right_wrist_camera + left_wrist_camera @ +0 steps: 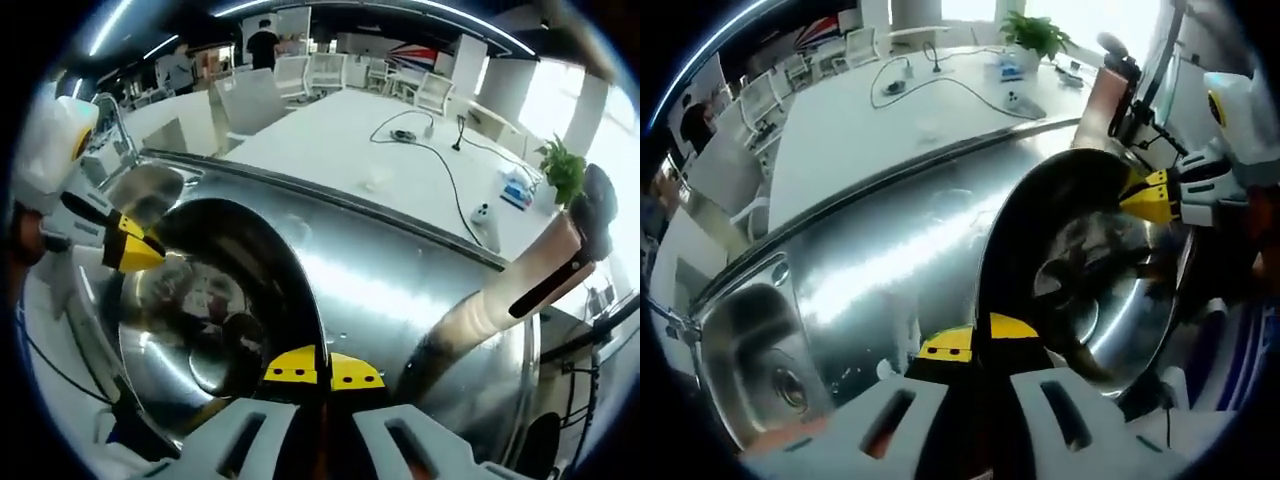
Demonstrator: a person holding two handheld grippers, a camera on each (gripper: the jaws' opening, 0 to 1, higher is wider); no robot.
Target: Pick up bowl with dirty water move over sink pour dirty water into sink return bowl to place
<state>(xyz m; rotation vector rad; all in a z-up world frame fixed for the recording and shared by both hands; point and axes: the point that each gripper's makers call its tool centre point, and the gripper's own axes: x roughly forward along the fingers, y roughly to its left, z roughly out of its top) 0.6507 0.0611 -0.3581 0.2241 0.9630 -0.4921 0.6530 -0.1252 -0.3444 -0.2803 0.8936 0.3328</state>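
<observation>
Both tools clamped on bowl [1080,270] rim, opposite sides: left tool [978,345] at lower centre of frame, right tool [322,368] likewise. Two-point grip steadies tilt. Bowl tipped over steel sink [880,250]; drain [790,388] lower left. White surface [350,150] beyond.

The round steel bowl [1110,290] is cut off behind both yellow-tipped grippers, so its contents cannot be told. Beyond the bowl, the small items [505,195] on the white table [350,140] are too small to identify.
</observation>
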